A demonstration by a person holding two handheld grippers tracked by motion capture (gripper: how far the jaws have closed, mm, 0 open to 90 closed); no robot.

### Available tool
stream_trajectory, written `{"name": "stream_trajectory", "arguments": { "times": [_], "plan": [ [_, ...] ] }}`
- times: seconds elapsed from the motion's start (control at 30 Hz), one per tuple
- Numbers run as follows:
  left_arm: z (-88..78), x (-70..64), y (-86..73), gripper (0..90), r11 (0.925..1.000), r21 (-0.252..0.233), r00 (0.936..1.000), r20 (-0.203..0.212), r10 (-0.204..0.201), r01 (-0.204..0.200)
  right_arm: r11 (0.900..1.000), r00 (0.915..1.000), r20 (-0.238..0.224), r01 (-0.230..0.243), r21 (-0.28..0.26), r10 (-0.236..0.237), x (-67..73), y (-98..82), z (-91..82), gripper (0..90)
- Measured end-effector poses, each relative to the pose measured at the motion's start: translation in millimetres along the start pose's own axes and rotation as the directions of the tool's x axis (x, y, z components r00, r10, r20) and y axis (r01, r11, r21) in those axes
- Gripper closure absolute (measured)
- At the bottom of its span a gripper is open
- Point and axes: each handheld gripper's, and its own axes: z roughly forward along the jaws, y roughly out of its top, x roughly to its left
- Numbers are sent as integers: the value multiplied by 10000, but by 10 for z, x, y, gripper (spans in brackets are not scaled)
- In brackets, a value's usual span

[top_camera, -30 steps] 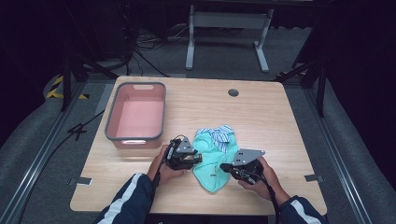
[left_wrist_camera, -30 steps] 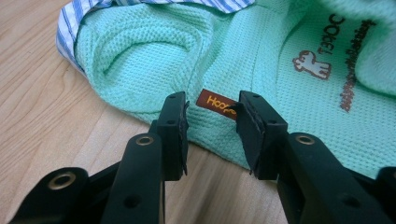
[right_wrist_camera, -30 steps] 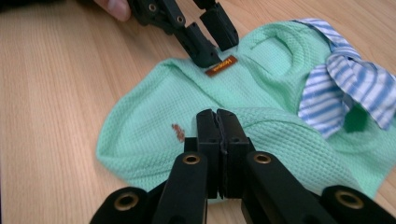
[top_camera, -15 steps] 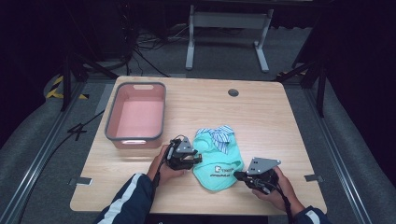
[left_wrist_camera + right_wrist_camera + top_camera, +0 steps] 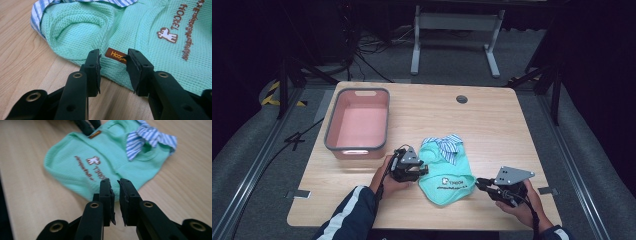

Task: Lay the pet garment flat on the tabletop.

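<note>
The green garment (image 5: 447,180) is spread flat on the table (image 5: 492,125), near the front edge and right of the pink bin (image 5: 358,125). A striped blue-and-white collar (image 5: 448,145) lies at its far end, and a small printed logo (image 5: 451,183) faces up near the middle. One second ago the right side of the garment was folded in and bunched under the right gripper; half a second ago it was already drawn out flatter, and now it is seen fully opened, with a rounded lower edge.

The left gripper (image 5: 113,65) is kept at the garment's left edge, where it was in both earlier frames. Its jaws are set apart on either side of a brown label (image 5: 115,55) sewn at the hem; whether the pads press the fabric cannot be told.

The right gripper (image 5: 114,195) has been drawn away to the right, clear of the cloth, and is now held just beside the garment's right edge over bare wood. Its jaws have just been opening; a narrow gap is seen between them, and nothing is held there.
</note>
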Motion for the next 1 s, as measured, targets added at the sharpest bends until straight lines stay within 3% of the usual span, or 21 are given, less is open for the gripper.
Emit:
{"name": "stream_trajectory", "arguments": {
  "times": [0.13,0.2,0.3,0.43,0.57,0.63,0.9,0.97,1.0],
  "plan": [
    [3,1,2,636,10000,-16,10000,5,-1,1,9998,9982,573,-160,77,155,-123,-18,139,806],
    [2,3,2,636,10000,1,10000,34,2,-2,9993,9978,579,-320,192,309,-177,-38,220,806],
    [3,4,3,635,10000,-12,10000,28,-23,23,9982,9982,326,-523,301,513,-205,-57,292,812],
    [9,0,4,626,9999,-63,9999,22,-97,98,9977,9995,73,-307,608,303,-176,-77,327,825],
    [11,2,4,618,9999,-72,9999,-27,-150,150,9925,9982,-497,387,1158,-331,-103,-126,362,827],
    [14,19,8,597,9998,-33,9998,-41,-184,184,9881,9970,-570,607,1414,-531,-79,-152,377,829],
    [44,92,36,536,9994,0,9994,-73,-347,347,9892,9962,-849,304,1434,-183,-100,-240,329,828],
    [73,149,64,496,9974,46,9972,-202,-723,725,9876,9961,-877,224,1552,-88,-98,-245,307,811],
    [83,154,77,486,9973,51,9970,-275,-725,727,9864,9966,-811,274,1622,-144,-92,-234,302,778]
  ]
}}
